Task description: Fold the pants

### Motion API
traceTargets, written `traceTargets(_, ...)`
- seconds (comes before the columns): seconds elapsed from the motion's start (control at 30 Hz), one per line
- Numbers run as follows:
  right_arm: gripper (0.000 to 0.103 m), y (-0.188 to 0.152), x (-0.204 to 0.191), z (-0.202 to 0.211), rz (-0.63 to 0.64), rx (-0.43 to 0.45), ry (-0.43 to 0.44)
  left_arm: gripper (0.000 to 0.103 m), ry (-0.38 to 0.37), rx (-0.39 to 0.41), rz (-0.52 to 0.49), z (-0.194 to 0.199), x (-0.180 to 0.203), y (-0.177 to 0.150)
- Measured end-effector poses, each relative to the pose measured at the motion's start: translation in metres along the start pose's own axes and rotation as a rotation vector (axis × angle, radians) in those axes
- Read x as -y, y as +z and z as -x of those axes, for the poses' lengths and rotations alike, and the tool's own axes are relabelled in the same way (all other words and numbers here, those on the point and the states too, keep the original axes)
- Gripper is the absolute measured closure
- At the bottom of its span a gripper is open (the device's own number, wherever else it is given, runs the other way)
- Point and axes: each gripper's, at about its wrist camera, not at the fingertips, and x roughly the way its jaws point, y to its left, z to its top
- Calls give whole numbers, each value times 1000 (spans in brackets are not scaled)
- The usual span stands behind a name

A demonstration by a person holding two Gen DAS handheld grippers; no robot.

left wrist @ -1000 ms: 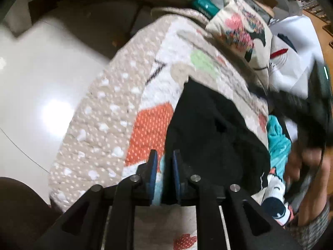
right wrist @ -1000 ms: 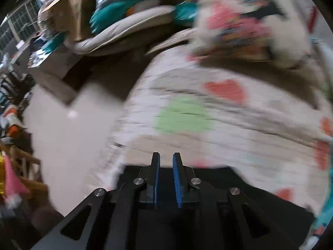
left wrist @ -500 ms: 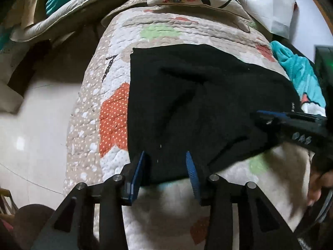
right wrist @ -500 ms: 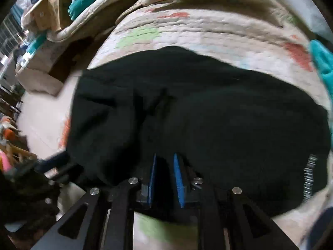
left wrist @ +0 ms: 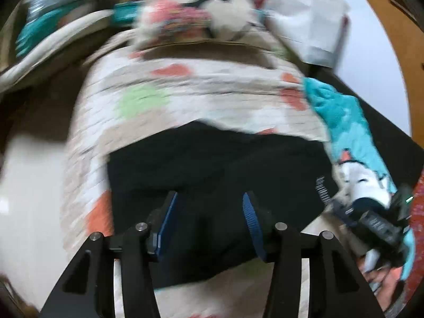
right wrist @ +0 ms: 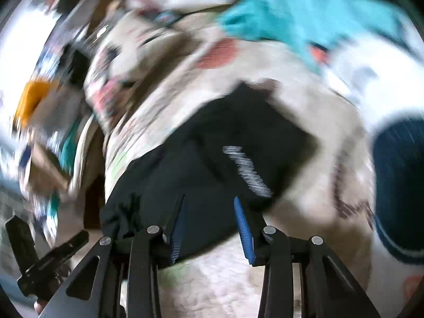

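Two blurred fisheye views look down the fingers of two hand-held grippers at a bed.

Left wrist view: the left gripper [left wrist: 209, 212] hangs above a folded pair of black pants [left wrist: 212, 164]. Its blue-padded jaws stand partly apart and are opening, with nothing pinched; the black cloth lies below and between them, and the pads are not pressing on it. The pants lie flat on a cream quilt [left wrist: 185, 98] with orange and green patches, the near edge of the cloth under the gripper. A patterned pillow [left wrist: 190, 13] sits at the far end of the bed, and a teal blanket [left wrist: 341, 116] runs down the right side. At the far right edge the right gripper [left wrist: 371, 220] shows as a dark blurred shape beside the pants, near their white printed strip.

Right wrist view: the right gripper [right wrist: 209, 212] has its jaws partly apart and opening, holding nothing. The pants [right wrist: 225, 145] lie just ahead of and beneath its fingertips, their white printed strip just beyond the right-hand finger. The left gripper [right wrist: 53, 254] appears at the lower left edge.
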Motion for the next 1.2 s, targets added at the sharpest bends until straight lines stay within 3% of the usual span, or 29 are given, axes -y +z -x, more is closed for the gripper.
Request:
traceTargets(0.1, 61, 4, 19, -3, -85, 29, -20, 54, -75, -21, -51, -29, 38, 30)
traceTargets(0.23, 61, 8, 20, -13, -79, 28, -43, 54, -148, -67, -119, -78, 88, 61)
traceTargets(0.57, 58, 18, 23, -39, -77, 78, -36, 52, -284, -233, -339, -192, 197, 90)
traceTargets(0.63, 58, 21, 22, -43, -73, 82, -36, 40, -277, -253, -410, -208, 216, 88)
traceTargets(0.73, 60, 23, 17, -45, -35, 76, -36, 43, -244, -286, -495, -221, 232, 81)
traceTargets(0.77, 62, 24, 15, -45, -25, 75, -35, 72, -222, -275, -522, -219, 235, 80)
traceTargets(0.8, 76, 24, 13, -44, -10, 76, -35, 87, -221, -273, -531, -217, 235, 80)
traceTargets(0.83, 82, 25, 11, -43, 3, 78, -32, 90, -243, -281, -519, -213, 233, 81)
traceTargets(0.93, 86, 25, -3, -36, 51, 98, -17, 90, -308, -226, -466, -183, 218, 90)
traceTargets(1.2, 88, 7, -78, -11, 334, 152, 78, 90, -343, -61, -306, -85, 144, 107)
